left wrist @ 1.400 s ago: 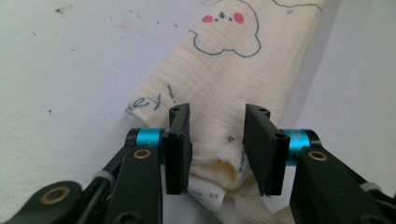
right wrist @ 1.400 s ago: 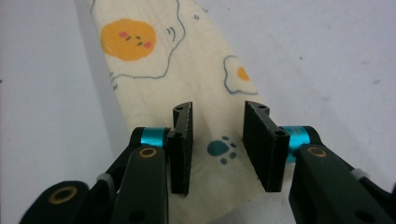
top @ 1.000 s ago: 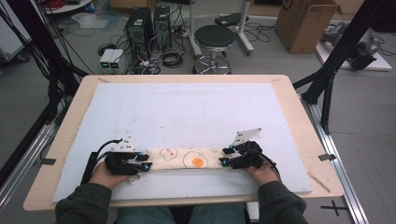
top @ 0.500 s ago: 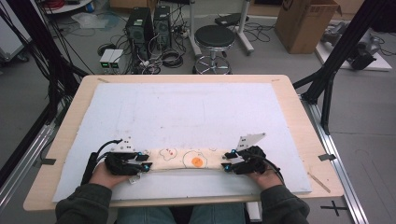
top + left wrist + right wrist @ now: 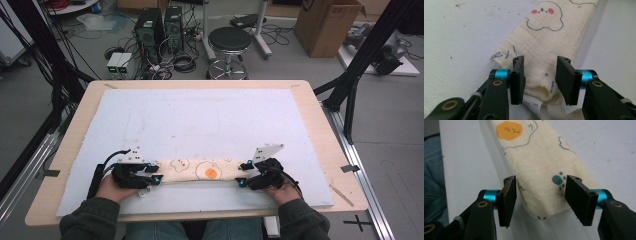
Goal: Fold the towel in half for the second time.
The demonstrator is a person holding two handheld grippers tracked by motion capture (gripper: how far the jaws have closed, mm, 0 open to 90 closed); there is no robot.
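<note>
1. Both sets of jaws have just been opening, and the right gripper (image 5: 243, 174) is seen shifted slightly outward compared with 1 second earlier; the left gripper (image 5: 156, 173) is seen in the same spot.
2. A cream cloth (image 5: 200, 170), folded into a long narrow strip, is laid flat along the near edge of a white mat (image 5: 210, 120) on a wooden table (image 5: 327, 150), between the 2 grippers.
3. A fried-egg drawing with an orange yolk (image 5: 212, 173) is printed near the strip's middle, and a white cartoon cloud (image 5: 544, 15) with pink cheeks is printed toward its left end.
4. In the left gripper view, the jaws are held moderately apart around the strip's left end (image 5: 539, 75); the cloth is seen between the pads, not pinched.
5. In the right gripper view, the jaws are spread on either side of the strip's right end (image 5: 544, 195), with a gap on each side; a blue paw print (image 5: 557, 181) is seen there.
6. Each gripper is held by a hand in a dark green sleeve (image 5: 87, 222).
</note>
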